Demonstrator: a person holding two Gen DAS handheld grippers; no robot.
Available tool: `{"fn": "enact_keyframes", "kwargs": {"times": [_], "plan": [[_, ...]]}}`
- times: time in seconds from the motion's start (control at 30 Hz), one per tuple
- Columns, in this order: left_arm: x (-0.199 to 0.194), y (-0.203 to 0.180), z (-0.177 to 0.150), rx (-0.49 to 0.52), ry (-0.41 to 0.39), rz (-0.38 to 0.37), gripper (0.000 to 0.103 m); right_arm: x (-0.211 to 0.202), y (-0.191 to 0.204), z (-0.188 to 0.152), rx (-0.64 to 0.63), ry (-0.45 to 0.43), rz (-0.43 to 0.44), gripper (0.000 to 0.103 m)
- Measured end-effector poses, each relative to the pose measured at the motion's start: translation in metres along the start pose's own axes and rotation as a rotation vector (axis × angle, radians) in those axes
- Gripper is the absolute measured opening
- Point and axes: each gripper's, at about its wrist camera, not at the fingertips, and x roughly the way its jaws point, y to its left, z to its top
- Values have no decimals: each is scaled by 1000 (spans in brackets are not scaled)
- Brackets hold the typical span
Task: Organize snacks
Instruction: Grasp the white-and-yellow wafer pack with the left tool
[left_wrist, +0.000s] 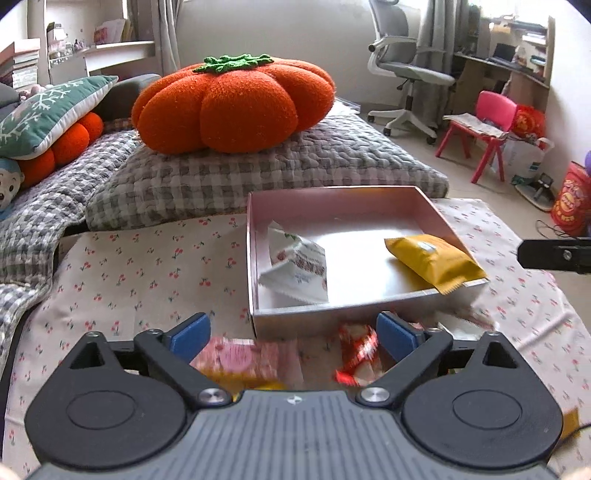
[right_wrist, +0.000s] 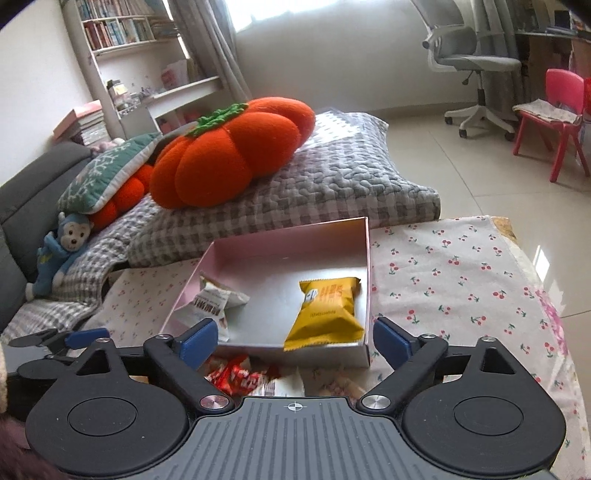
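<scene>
Cherry-print cotton cloth (right_wrist: 461, 266), white with small red sprigs, covers the low table; pale glossy floor tiles lie beyond it.

Box (left_wrist: 436, 212): shallow rectangular tray of pink card, upright walls, smooth pale floor inside. It sits on the cloth toward the far edge of the table.

Yellow packet (right_wrist: 327, 308): plump pillow-shaped foil wrapper with crimped, serrated end seals, lying inside the box against its right wall, one seal lapping over the near rim.

White packet (right_wrist: 212, 299): crinkled, partly collapsed wrapper with dark and red print, lying inside the box by its left wall.

Loose snacks on the cloth, just in front of the box's near wall: red wrappers (right_wrist: 238, 378), glossy and twisted; a pink-and-yellow packet (left_wrist: 236, 360), flat, blurred; pale packets further right, too blurred to describe.

Left gripper (left_wrist: 293, 338): black plastic linkage arms, blue rectangular pads, jaws wide apart, holding nothing, hovering over the loose snacks.

Right gripper (right_wrist: 293, 338): same build, jaws spread wide, holding nothing, poised before the box's near wall.

Background: orange plush pumpkin cushion (left_wrist: 232, 105) with green knitted stalk, on a grey-and-white checked quilted pad (left_wrist: 295, 162); teal embroidered pillow (left_wrist: 48, 112); blue plush monkey (right_wrist: 61, 247); grey mesh office chair (right_wrist: 476, 62); pink plastic child's chair (left_wrist: 484, 129).
</scene>
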Motion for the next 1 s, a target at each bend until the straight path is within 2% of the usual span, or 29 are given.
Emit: {"fn": "enact_keyframes", "kwargs": {"times": [0.23, 0.5, 0.67, 0.87, 1.0], "plan": [[-21, 4, -25, 3, 6, -22, 102, -23, -4, -25, -7, -1, 20, 98], [-33, 7, -56, 2, 37, -51, 102, -38, 1, -58, -104, -4, -6, 99], [-45, 3, -73, 64, 23, -75, 102, -43, 10, -77, -198, -8, -43, 99], [-55, 1, -96, 146, 26, -157, 102, -51, 21, -100, -302, -19, -5, 100], [-59, -3, -113, 237, 42, -224, 102, -48, 30, -116, -336, 8, 36, 100]]}}
